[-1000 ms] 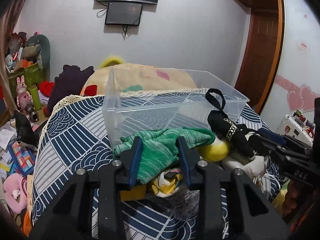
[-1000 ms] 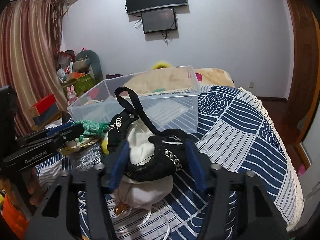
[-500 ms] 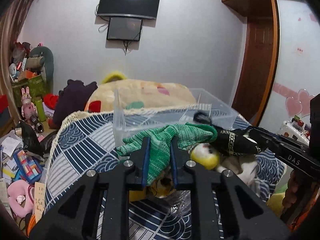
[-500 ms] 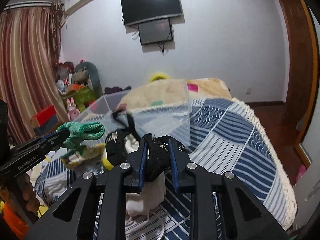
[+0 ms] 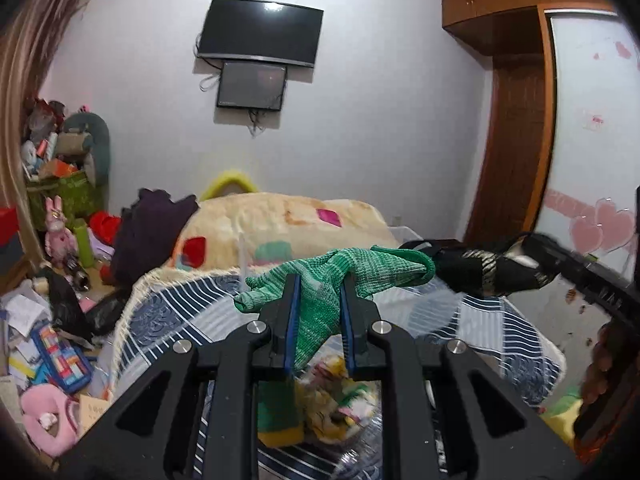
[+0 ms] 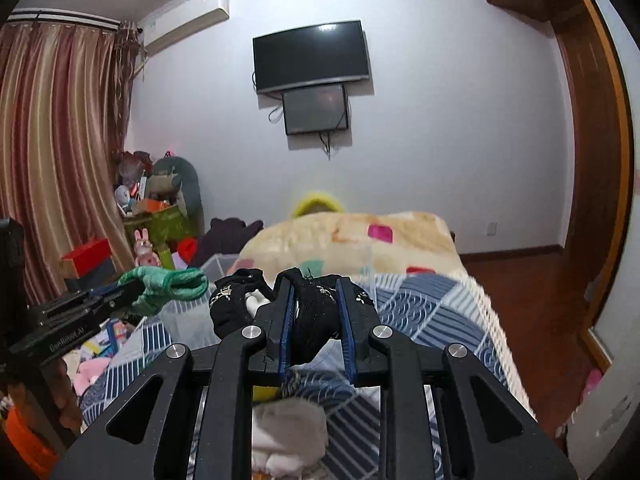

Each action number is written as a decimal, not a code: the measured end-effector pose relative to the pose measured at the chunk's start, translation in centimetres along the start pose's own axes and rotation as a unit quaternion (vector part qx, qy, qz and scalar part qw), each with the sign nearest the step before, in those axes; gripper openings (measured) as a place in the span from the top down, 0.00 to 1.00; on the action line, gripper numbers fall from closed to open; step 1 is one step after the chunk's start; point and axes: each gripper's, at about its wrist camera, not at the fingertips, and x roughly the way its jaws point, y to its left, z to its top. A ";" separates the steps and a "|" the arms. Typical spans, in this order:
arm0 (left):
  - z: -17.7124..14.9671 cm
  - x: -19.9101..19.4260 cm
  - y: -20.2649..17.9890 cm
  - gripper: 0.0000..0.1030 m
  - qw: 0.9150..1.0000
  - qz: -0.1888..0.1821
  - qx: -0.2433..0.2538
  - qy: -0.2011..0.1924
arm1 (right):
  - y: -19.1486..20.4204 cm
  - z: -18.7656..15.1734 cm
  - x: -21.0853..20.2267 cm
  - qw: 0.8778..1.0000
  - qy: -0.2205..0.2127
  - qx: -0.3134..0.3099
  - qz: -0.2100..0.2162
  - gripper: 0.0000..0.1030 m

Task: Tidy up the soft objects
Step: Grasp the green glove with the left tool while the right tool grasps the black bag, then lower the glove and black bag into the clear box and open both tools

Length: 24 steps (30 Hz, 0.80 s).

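Observation:
My left gripper [image 5: 317, 286] is shut on a green knitted cloth [image 5: 340, 276] and holds it up above the bed; it also shows in the right wrist view [image 6: 168, 286]. My right gripper [image 6: 313, 290] is shut on a black fabric item with a pale pattern [image 6: 312, 312], lifted too; it shows in the left wrist view [image 5: 484, 270] beside the green cloth. A clear plastic box [image 6: 188, 312] stands on the blue patterned bedspread [image 6: 424, 304], mostly hidden behind the held items. More soft things lie below: a yellow and green pile [image 5: 320, 396] and a white piece [image 6: 288, 436].
A cream blanket with coloured patches [image 5: 288, 224] is heaped at the bed's far end. Toys, boxes and papers clutter the floor at left [image 5: 48, 320]. A curtain [image 6: 52, 152] hangs at left. A wooden door [image 5: 512, 152] and wood floor [image 6: 532, 304] are at right.
Both grippers closed on their items a second ago and have since lifted them up off the pile. The box and pile now sit lower in both views.

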 end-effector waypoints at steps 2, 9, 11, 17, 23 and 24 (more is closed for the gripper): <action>0.3 0.5 0.2 0.82 1.000 0.006 0.004 0.000 | 0.2 0.7 0.4 1.000 -0.004 -0.005 -0.001 0.82; 1.2 3.0 1.0 0.82 1.000 0.008 0.009 0.019 | 1.5 1.5 3.8 0.999 0.006 -0.032 -0.012 0.82; 1.2 4.2 1.3 0.82 0.999 0.010 0.005 0.036 | 1.7 1.4 4.8 0.999 0.013 -0.043 -0.018 0.82; 1.4 7.5 2.4 0.82 0.997 -0.004 -0.023 0.078 | 1.6 1.2 8.0 0.997 0.049 -0.062 -0.018 0.82; 0.9 10.6 1.7 0.82 0.993 -0.013 0.005 0.117 | 1.1 0.6 11.0 0.993 0.096 -0.069 -0.012 0.82; 0.8 11.1 1.5 0.82 0.992 -0.013 0.012 0.124 | 1.0 0.4 11.6 0.992 0.109 -0.069 -0.010 0.82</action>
